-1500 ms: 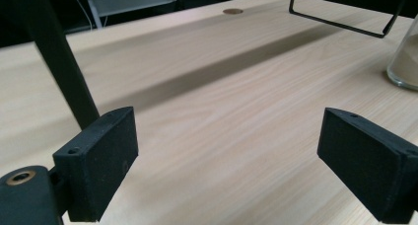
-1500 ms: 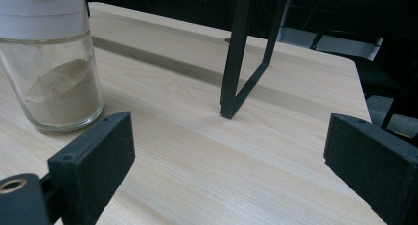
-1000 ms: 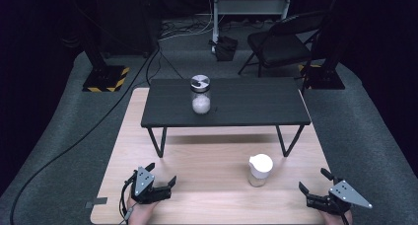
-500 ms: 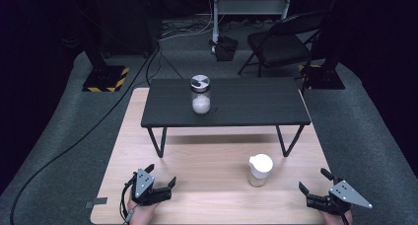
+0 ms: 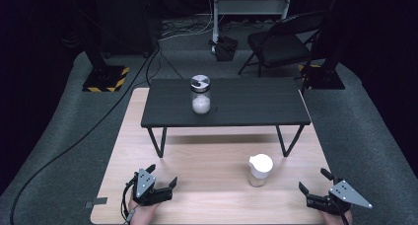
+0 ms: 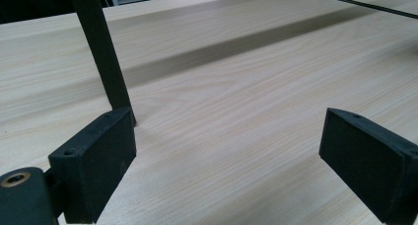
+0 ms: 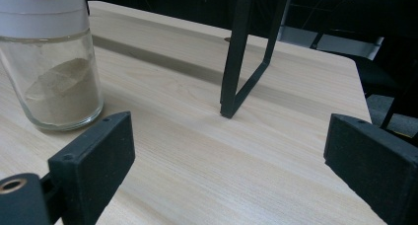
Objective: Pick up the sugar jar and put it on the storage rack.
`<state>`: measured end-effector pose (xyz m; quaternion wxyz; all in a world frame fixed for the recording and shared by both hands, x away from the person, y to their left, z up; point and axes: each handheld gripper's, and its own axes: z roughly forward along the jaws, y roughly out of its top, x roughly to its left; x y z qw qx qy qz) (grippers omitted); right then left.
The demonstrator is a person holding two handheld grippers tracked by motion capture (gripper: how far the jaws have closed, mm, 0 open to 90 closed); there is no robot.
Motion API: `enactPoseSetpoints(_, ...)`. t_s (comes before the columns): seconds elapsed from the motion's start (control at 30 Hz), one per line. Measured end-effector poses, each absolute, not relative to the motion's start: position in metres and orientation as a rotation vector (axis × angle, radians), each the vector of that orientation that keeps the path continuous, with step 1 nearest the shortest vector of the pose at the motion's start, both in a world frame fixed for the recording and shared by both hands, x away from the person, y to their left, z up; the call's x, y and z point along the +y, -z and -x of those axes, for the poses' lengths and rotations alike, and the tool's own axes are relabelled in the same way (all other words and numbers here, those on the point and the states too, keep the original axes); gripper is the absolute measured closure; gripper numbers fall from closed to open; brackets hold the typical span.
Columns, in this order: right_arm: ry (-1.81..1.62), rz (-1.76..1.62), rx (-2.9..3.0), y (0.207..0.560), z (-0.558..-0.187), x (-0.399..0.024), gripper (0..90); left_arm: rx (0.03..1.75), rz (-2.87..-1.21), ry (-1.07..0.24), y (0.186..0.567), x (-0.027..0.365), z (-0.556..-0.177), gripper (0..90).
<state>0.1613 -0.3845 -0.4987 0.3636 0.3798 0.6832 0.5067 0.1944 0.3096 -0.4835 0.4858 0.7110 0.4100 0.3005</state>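
Counting 2 jars (image 5: 260, 169) (image 5: 200, 94); left gripper (image 5: 161, 182) & right gripper (image 5: 314, 183) fingers wide apart, empty.

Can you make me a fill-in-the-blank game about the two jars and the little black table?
1. The jar with the white lid stands on the light wooden table, nearer the ____ gripper.
2. The jar with the dark lid stands on top of the small ____ table.
3. The jaws of the left gripper are ____, with nothing between them.
4. In the right gripper view, the jar with the white lid holds a pale ____.

Missing words: right; black; open; powder
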Motion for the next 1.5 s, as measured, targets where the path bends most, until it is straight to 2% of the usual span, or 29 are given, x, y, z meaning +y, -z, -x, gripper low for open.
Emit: enactPoseSetpoints(1.5, -1.304, -0.975, 1.759, 0.4987, -0.1619, -0.3841, 4.4, 1.008, -1.720, -0.737, 0.4841, 0.3094, -0.1931, 7.0)
